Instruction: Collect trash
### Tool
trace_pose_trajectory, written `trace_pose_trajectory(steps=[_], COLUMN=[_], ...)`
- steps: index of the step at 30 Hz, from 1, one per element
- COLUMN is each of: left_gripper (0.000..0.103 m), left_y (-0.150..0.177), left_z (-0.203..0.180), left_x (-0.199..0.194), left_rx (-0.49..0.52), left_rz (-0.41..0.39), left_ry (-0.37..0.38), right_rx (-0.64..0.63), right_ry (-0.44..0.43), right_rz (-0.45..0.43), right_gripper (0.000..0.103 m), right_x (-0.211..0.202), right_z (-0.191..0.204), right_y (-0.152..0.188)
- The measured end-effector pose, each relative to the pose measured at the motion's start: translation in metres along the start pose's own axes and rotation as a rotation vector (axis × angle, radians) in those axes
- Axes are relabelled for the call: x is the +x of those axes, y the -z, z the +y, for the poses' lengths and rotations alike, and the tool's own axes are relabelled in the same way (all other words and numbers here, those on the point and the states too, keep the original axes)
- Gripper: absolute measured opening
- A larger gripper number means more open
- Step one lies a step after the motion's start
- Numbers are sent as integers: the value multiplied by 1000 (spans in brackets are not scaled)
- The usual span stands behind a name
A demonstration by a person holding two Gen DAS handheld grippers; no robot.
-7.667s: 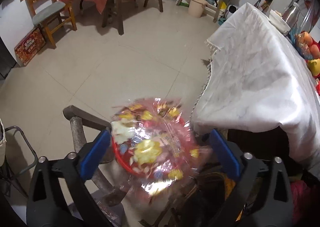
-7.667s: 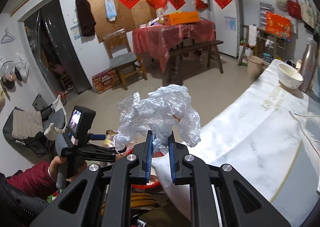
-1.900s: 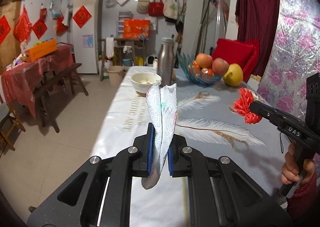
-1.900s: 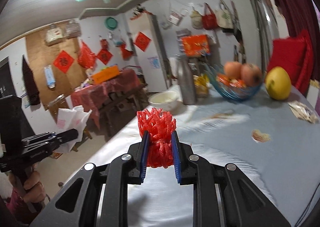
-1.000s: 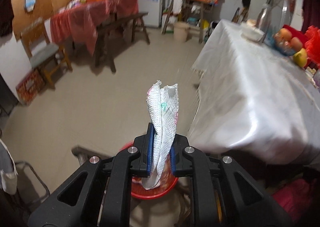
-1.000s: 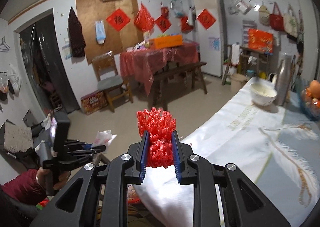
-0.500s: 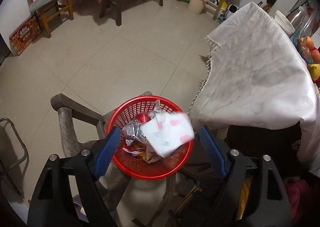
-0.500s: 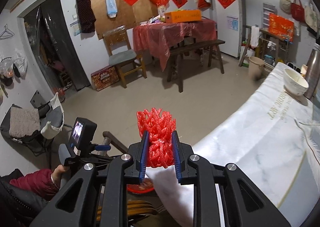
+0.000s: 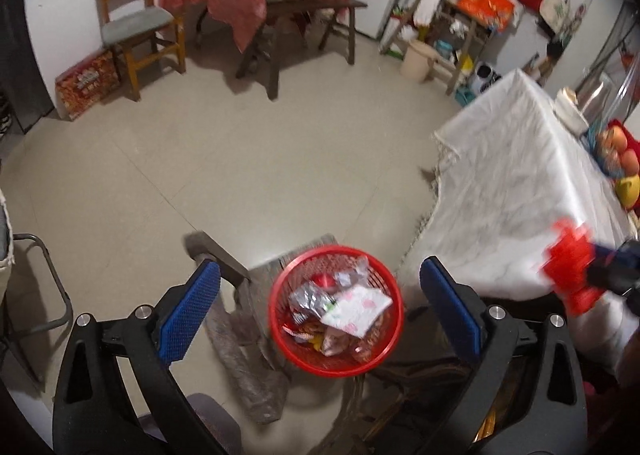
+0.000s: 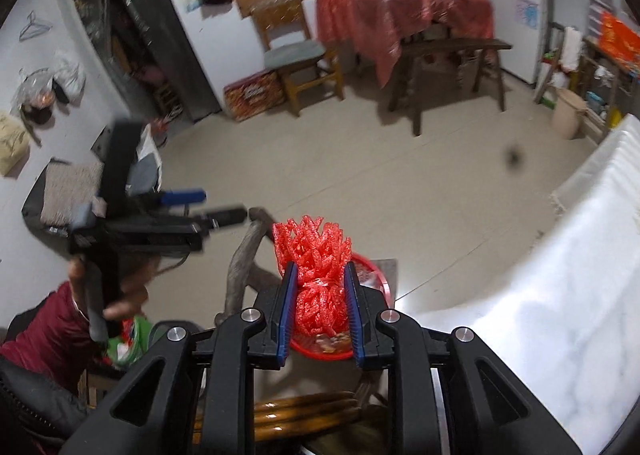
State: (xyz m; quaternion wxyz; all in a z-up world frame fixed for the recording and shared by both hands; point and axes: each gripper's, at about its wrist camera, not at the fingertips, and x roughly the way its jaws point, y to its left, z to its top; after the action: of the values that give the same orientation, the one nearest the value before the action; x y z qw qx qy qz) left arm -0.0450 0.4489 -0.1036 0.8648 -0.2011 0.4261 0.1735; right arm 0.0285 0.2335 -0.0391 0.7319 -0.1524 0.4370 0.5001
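A red mesh basket [image 9: 276,315] stands on a dark wooden seat beside the white-clothed table [image 9: 520,183]. A white printed wrapper [image 9: 358,309] lies on top of the other trash inside it. My left gripper [image 9: 316,267] hangs above the basket; its jaws are opening wide and nothing is between them. My right gripper [image 10: 319,267] is shut on a red foam net [image 10: 316,251]. It hovers just above the basket [image 10: 384,283]. The left wrist view shows the net [image 9: 570,267] at the right edge. The right wrist view shows the left gripper [image 10: 224,203] to the left.
The table [image 10: 560,275] crowds the basket's right side, and fruit [image 9: 618,159] sits at its far end. A gnarled wooden armrest [image 9: 216,251] runs left of the basket. A person's red sleeve [image 10: 48,335] is at lower left. Bare tiled floor [image 9: 260,143] reaches to a bench and chair.
My left gripper opened and the white wrapper fell from it into the red basket. The right gripper, still holding the red net, came down and closer to the basket.
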Motion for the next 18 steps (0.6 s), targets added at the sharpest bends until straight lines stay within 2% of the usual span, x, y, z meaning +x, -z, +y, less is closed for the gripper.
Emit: trace_pose_trajectory(steps=[4, 7, 8, 10, 18], left_gripper=[96, 96, 96, 96, 96], left_y=[-8, -12, -13, -14, -11], left_z=[12, 17, 18, 15, -3], left_x=[-25, -37, -41, -47, -44], left_rx=[-9, -10, -4, 15, 57], left_rz=[-75, -121, -141, -163, -157], left_ry=[-37, -66, -88, -123, -106], right_rx=[-26, -43, -46, -48, -18], right_ry=[-51, -91, -100, -83, -70], right_rz=[53, 95, 102, 103, 68], right_gripper=[24, 30, 35, 36, 36], right_x=[29, 53, 61, 71, 55], right_z=[17, 30, 33, 35, 23], right_y=[-8, -15, -17, -20, -17])
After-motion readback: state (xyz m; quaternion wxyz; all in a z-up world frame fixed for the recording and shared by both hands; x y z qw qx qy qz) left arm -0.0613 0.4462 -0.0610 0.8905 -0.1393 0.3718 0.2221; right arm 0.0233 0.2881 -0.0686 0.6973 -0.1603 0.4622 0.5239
